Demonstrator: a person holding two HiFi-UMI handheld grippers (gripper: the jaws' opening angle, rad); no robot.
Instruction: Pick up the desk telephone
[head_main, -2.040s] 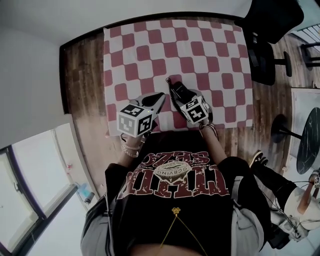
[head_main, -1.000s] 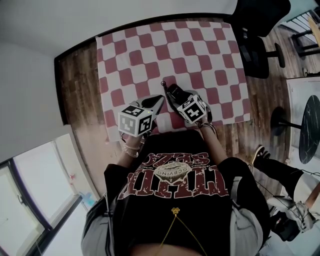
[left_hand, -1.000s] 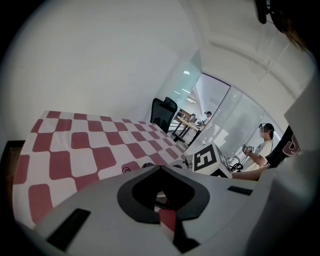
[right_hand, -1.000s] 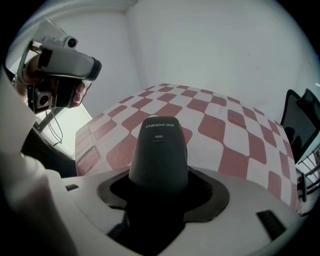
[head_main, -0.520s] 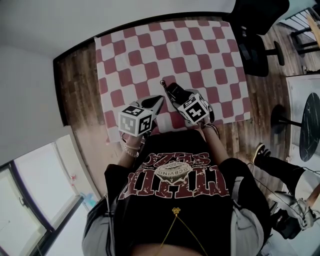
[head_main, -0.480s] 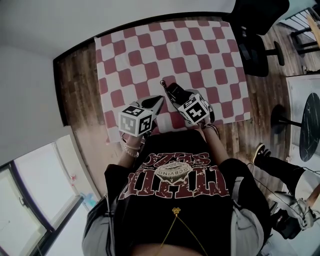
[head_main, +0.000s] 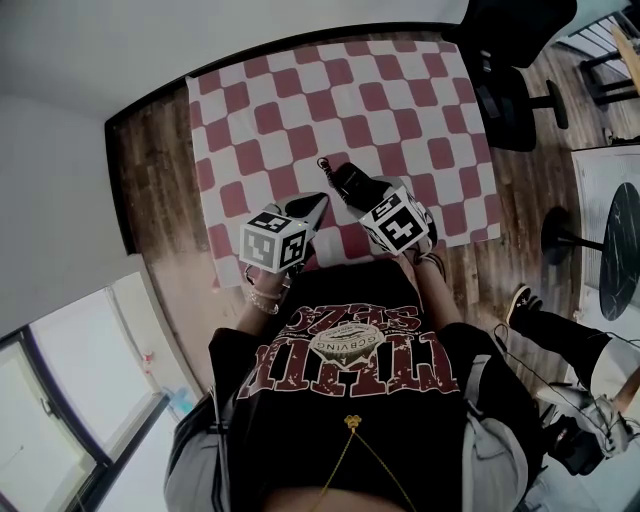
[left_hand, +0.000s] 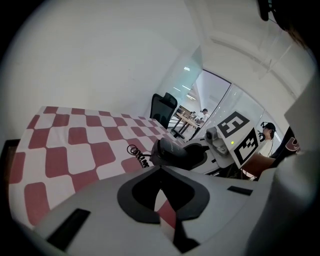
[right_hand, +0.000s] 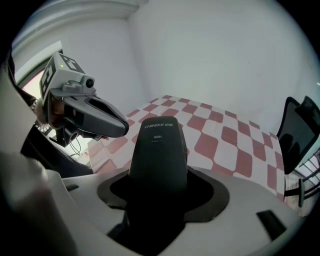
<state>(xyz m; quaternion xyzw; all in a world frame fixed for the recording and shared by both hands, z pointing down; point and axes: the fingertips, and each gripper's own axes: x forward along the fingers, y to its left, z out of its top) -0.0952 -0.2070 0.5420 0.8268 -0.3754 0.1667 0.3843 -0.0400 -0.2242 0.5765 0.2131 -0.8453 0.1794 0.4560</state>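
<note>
Here the right claw (right_hand: 160, 200) clamps the desk telephone (right_hand: 159, 150); its coiled cord (left_hand: 137, 157) may drag it loose. The left claw (left_hand: 161, 172), beside the telephone, is closed, empty.

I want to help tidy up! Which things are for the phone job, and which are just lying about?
For the job: telephone, its curly cord, right gripper gripping it, left gripper empty and shut.
Just there: checked tablecloth, black office chair, wooden floor.
</note>
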